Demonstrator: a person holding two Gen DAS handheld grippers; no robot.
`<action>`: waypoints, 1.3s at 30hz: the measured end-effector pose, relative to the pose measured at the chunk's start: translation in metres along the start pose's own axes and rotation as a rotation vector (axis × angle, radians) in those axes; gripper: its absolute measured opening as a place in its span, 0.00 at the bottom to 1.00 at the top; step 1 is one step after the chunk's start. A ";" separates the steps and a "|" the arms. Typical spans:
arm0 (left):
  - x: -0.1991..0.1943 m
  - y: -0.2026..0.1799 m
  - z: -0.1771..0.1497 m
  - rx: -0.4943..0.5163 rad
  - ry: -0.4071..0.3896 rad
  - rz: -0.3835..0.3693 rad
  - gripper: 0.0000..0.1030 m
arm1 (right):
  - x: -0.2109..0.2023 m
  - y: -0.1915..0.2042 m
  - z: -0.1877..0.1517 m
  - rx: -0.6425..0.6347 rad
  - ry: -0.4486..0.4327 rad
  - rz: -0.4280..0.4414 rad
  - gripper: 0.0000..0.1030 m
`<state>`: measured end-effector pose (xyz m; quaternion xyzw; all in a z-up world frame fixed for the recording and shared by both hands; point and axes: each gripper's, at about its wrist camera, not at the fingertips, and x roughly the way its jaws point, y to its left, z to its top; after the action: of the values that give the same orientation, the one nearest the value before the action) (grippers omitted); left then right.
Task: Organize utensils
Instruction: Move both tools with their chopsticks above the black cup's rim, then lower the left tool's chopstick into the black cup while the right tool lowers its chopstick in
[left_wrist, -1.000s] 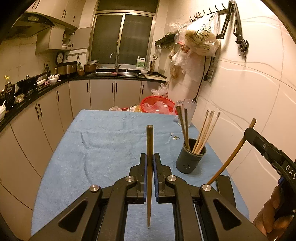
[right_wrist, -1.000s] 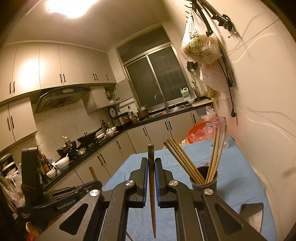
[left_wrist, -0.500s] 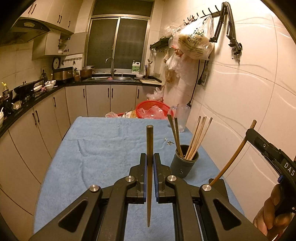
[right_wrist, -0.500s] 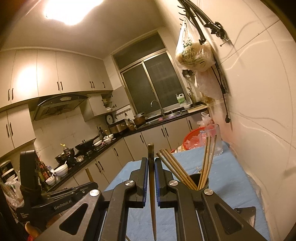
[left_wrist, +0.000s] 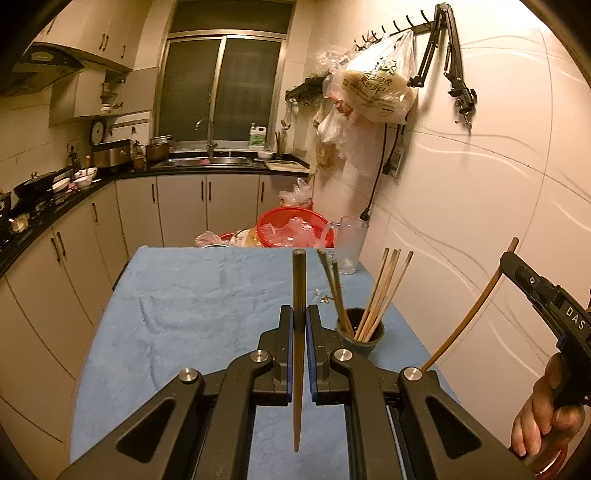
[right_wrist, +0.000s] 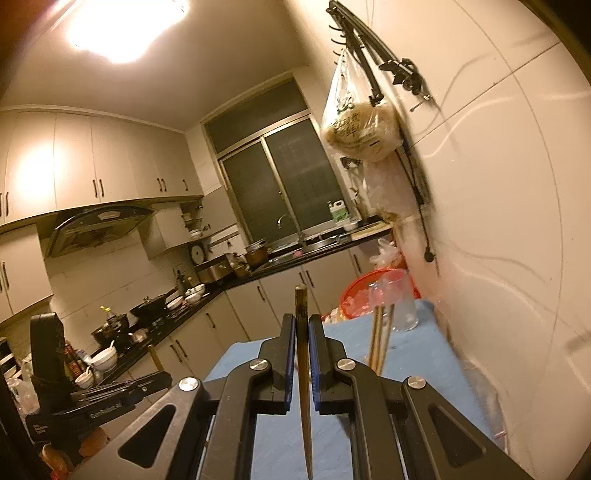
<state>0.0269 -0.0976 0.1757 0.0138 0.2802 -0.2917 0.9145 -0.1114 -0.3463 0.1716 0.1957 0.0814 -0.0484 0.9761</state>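
Over the blue-covered table (left_wrist: 192, 295), the left wrist view shows the left gripper (left_wrist: 300, 314) pinching a dark wooden chopstick (left_wrist: 298, 332) that stands almost upright between its blue-lined jaws, blunt end up and thin tip hanging below them. Just to the right of the jaws a dark cup (left_wrist: 360, 332) sits on the cloth holding several chopsticks that lean outward. Behind it near the wall stand a clear glass pitcher (left_wrist: 349, 243) and a red basket (left_wrist: 291, 229). At the right edge a hand (left_wrist: 543, 410) grips the right gripper's handle, and a second chopstick (left_wrist: 469, 310) slants up from it. From the right wrist view, the right gripper (right_wrist: 302, 332) is clamped on that chopstick (right_wrist: 303, 369), held upright between its jaws above the table (right_wrist: 413, 354). The chopsticks in the cup (right_wrist: 380, 339) appear blurred just right of the jaws, with the cup itself hidden. The left gripper (right_wrist: 99, 406) shows at lower left
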 end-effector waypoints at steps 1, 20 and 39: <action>0.002 -0.001 0.003 0.001 0.003 -0.004 0.07 | 0.001 -0.002 0.003 0.002 -0.001 -0.003 0.07; 0.032 -0.054 0.074 0.049 -0.054 -0.078 0.07 | 0.041 -0.022 0.063 -0.014 -0.050 -0.046 0.07; 0.122 -0.071 0.090 -0.011 0.011 -0.118 0.07 | 0.117 -0.056 0.055 0.004 0.043 -0.094 0.07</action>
<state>0.1159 -0.2373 0.1981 -0.0060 0.2871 -0.3436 0.8941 0.0037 -0.4261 0.1797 0.1944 0.1114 -0.0903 0.9704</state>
